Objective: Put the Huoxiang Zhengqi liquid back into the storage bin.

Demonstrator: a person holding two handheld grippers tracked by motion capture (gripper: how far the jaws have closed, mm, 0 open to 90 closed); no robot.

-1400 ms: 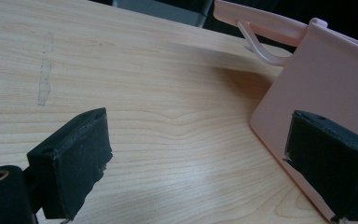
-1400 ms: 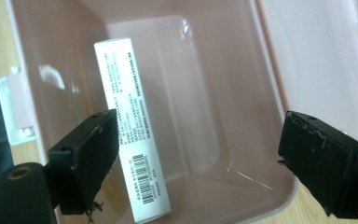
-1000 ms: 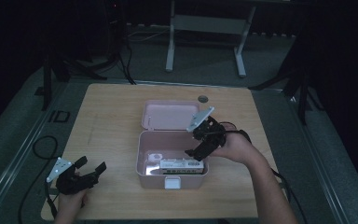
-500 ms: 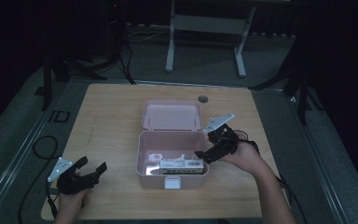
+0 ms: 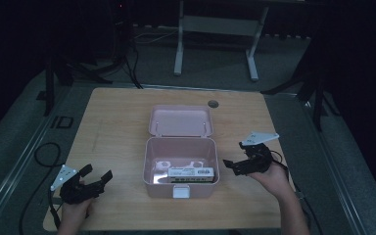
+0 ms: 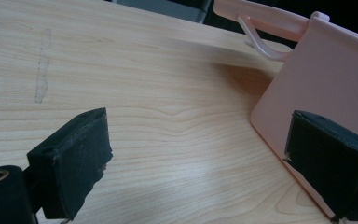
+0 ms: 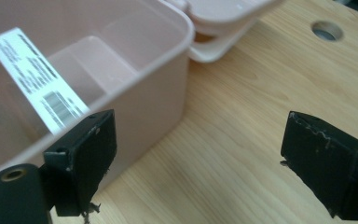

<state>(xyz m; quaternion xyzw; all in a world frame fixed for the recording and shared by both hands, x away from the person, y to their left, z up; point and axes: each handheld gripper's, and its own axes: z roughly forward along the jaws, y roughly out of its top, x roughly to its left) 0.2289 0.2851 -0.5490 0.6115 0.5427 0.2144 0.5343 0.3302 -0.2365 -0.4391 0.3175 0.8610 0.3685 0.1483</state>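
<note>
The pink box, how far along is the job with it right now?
Done: a white labelled carton lies inside the pink box. In hand: nothing; the right gripper sits open beside the box's right wall, and the left gripper rests open near the table's front left corner. Left, probably: the lid is folded back, so the box isn't closed.

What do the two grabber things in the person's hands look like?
Both are black. The left gripper and right gripper each carry a pale grey three-cornered plate on top, with a dark cable trailing off. Up close, each has two chunky, blocky black pads with worn edges. The forearms are bare, with no sleeves in sight.
</note>
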